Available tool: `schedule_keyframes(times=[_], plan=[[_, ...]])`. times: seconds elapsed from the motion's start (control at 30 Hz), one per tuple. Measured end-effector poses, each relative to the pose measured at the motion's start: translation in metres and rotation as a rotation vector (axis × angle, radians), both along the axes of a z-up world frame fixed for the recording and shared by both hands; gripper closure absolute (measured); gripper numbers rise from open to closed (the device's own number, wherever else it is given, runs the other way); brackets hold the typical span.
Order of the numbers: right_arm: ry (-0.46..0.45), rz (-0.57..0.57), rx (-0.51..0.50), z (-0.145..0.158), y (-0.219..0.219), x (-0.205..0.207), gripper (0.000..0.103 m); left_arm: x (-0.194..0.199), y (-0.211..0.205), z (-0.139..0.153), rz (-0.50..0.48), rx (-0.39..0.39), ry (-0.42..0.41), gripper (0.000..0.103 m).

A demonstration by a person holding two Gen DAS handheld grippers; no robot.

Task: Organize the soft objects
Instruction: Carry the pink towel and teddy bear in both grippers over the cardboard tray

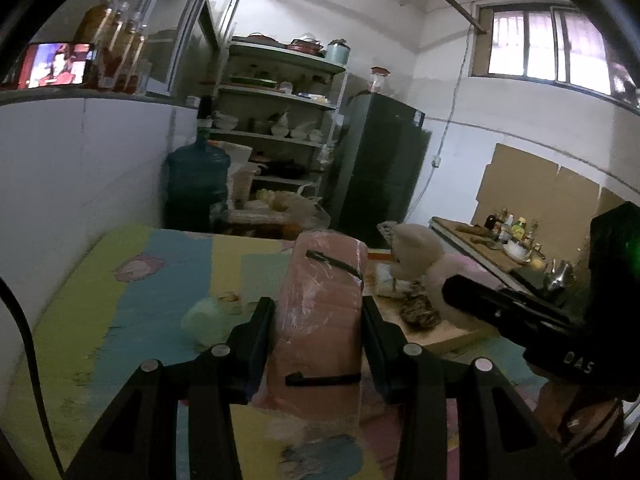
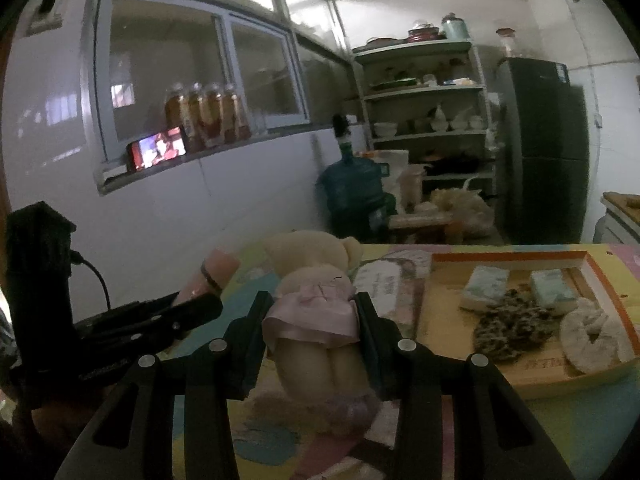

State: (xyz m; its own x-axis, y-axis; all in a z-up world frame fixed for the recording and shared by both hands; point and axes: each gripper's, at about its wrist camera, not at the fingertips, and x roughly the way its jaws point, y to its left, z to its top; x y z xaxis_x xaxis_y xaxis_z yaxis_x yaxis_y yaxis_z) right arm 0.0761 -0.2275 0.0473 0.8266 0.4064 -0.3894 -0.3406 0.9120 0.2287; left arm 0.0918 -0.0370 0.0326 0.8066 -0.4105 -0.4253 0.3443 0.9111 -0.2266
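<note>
Both grippers clamp loads: left gripper (image 1: 318, 316) pink roll (image 1: 320, 320); right gripper (image 2: 314, 314) teddy bear (image 2: 316, 304).

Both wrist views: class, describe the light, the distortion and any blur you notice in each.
Left wrist view: the window glares white, walls bow outward, the pink roll in the left gripper looks soft. Right wrist view: dimmer, corners black, the cabinet frame curves, the teddy bear is slightly blurred.

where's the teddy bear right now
The teddy bear is clamped in the right claw, above the colourful mat, left of the wooden tray.
</note>
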Motion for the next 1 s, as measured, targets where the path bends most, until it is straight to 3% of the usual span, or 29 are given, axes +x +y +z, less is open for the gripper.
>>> schedule_keyframes(times=[0.47, 1.0], plan=[[-0.036, -0.117, 0.048, 0.004, -0.056, -0.009, 0.060, 0.005, -0.068, 0.008, -0.092, -0.031, -0.015, 0.060], [-0.032, -0.320, 0.083, -0.010, -0.159, -0.018, 0.060, 0.038, -0.145, -0.007, -0.132, -0.031, 0.056, 0.060]])
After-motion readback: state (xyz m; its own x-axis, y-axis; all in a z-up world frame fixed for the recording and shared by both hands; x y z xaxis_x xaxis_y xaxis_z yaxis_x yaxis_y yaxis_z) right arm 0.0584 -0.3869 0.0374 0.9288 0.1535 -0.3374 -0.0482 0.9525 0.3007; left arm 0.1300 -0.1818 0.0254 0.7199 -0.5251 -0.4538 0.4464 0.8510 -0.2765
